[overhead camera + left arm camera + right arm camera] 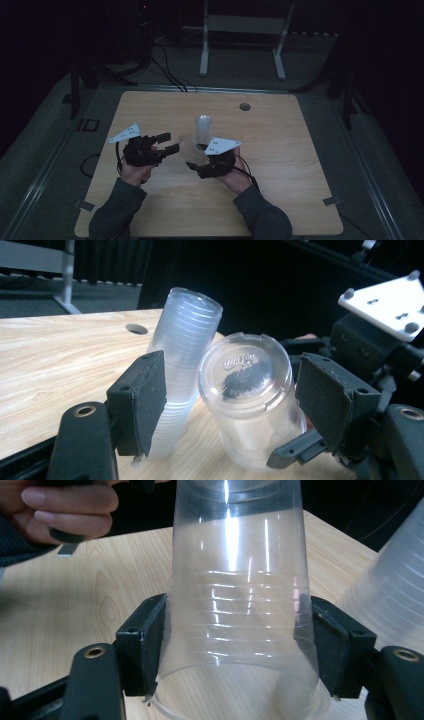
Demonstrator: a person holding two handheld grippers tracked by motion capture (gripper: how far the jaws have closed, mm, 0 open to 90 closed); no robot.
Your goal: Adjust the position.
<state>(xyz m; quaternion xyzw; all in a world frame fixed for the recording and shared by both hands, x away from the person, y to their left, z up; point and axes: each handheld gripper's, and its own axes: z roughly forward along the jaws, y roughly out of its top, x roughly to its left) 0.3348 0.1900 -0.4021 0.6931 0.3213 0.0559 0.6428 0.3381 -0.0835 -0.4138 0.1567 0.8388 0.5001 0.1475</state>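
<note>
A single clear plastic cup [237, 555] lies tilted just above the wooden table [280, 150], and my right gripper [240, 645] is shut on it, one pad on each side near the rim. Its base [244, 374] points toward my left gripper [232, 395], whose jaws stand open around the cup with a gap on each side. A tall stack of clear cups [202, 129] stands upside down just behind, at the table's middle. From above, the left gripper [168, 142] and right gripper [192, 167] face each other with the cup [187, 149] between them.
A round cable hole [245, 106] sits in the table's far part. A white metal frame [245, 25] and dark cables [170, 75] lie on the floor beyond the far edge. The person's fingers [70, 505] show at the top left of the right gripper view.
</note>
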